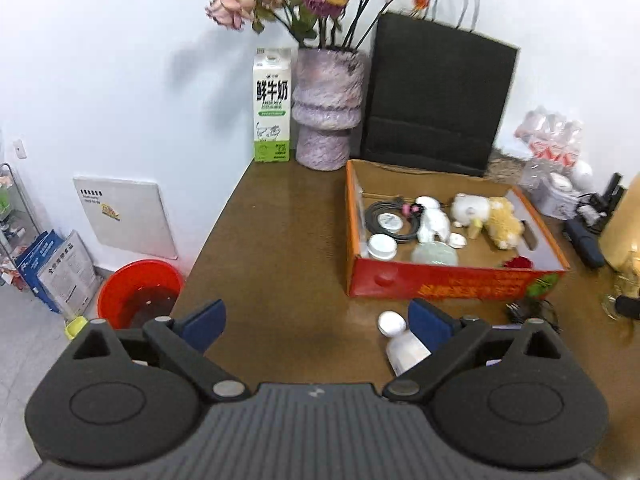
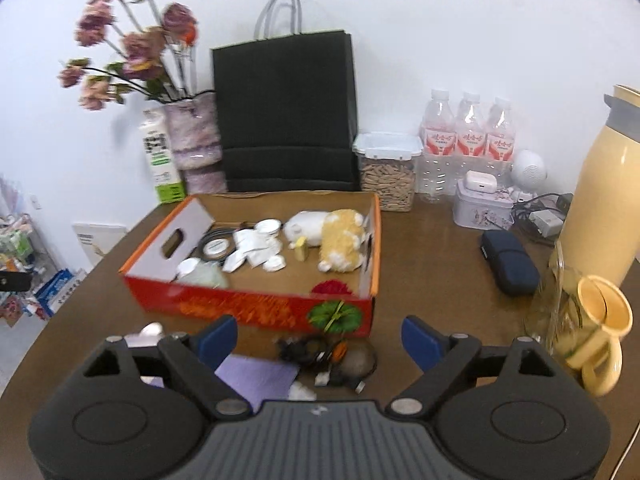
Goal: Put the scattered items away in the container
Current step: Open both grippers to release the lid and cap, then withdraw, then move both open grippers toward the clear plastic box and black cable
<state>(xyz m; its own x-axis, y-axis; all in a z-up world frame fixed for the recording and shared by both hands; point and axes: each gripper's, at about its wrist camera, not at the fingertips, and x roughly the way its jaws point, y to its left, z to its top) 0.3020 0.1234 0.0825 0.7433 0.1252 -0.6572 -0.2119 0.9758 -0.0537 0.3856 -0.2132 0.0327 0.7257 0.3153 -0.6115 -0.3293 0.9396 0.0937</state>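
A red and orange cardboard box (image 1: 440, 282) (image 2: 248, 302) stands on the brown table and holds a coiled cable, plush toys, white lids and a red flower. My left gripper (image 1: 316, 324) is open and empty; a white bottle (image 1: 400, 344) lies on the table by its right finger, in front of the box. My right gripper (image 2: 320, 338) is open and empty above a black tangle of cable and small parts (image 2: 324, 356) and a purple card (image 2: 260, 376) in front of the box. The white bottle's cap (image 2: 150, 330) shows behind its left finger.
A milk carton (image 1: 272, 108), a vase of dried roses (image 1: 326, 108) and a black paper bag (image 1: 436, 96) stand behind the box. A snack jar (image 2: 386, 170), water bottles (image 2: 468, 136), tin (image 2: 482, 204), glasses case (image 2: 508, 262), yellow kettle (image 2: 604, 192) and mug (image 2: 600, 328) are on the right. A red bucket (image 1: 138, 292) sits on the floor at the left.
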